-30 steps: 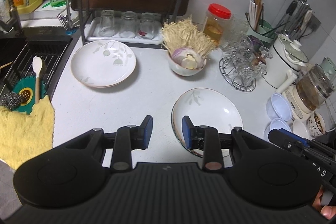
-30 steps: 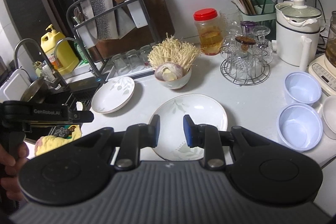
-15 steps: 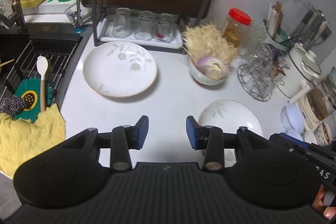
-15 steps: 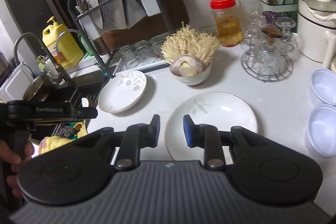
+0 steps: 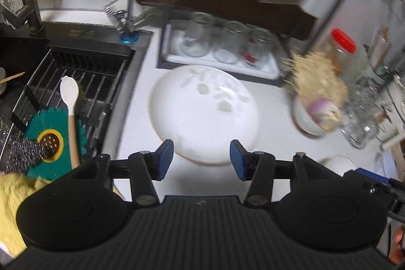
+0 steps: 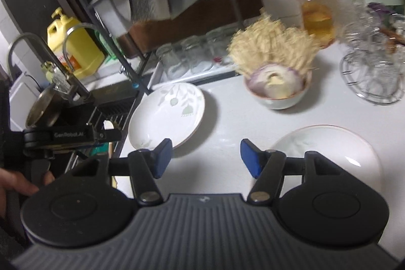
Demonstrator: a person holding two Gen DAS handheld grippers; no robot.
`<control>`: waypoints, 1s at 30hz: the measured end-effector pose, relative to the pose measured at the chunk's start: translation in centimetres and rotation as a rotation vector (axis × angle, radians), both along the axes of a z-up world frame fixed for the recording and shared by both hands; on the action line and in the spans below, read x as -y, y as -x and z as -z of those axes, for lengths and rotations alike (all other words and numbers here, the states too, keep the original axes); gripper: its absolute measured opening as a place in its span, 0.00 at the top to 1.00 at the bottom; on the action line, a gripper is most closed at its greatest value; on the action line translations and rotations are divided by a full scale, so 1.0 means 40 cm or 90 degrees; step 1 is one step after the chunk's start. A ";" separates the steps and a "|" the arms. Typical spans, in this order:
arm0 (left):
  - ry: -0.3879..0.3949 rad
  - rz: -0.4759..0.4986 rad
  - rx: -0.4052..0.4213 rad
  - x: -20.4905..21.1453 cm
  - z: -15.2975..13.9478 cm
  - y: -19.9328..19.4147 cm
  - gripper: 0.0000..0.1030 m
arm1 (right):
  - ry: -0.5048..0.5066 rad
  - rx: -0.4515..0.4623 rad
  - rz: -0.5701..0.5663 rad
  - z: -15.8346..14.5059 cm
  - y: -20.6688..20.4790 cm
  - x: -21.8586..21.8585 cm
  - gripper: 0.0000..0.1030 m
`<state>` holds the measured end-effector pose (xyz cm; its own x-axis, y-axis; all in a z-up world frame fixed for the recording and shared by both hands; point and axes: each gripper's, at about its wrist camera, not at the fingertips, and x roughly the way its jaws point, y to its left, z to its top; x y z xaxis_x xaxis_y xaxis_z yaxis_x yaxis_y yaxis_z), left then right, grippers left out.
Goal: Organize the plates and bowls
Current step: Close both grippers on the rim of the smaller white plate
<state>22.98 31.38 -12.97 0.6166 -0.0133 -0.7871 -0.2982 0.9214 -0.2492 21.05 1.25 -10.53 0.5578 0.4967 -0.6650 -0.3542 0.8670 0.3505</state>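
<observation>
A white plate with a pale leaf print (image 5: 202, 113) lies on the white counter in front of the dish rack. My left gripper (image 5: 201, 160) hovers at its near rim, jaws opening, with the rim showing in the gap and no pad pressing on it. The right wrist view shows the same plate (image 6: 167, 113) at left and a second white plate (image 6: 329, 146) at lower right. My right gripper (image 6: 206, 158) is over bare counter between the two plates, jaws opening with nothing in them. A bowl of onion and enoki mushrooms (image 6: 277, 90) stands behind.
A sink (image 5: 76, 82) with a black rack, a spoon and a green mat lies left of the plate. The dish rack with upturned glasses (image 5: 220, 47) is behind it. A red-lidded jar (image 6: 316, 9) and a wire glass stand (image 6: 372, 72) are at right.
Both grippers have swung left toward the leaf-print plate by the sink. The jaws of both have widened. The second plate has slid to the right of both views.
</observation>
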 end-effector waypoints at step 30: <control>0.040 0.049 -0.035 -0.201 0.217 -0.256 0.71 | 0.075 -0.087 0.011 0.258 -0.282 -0.276 0.80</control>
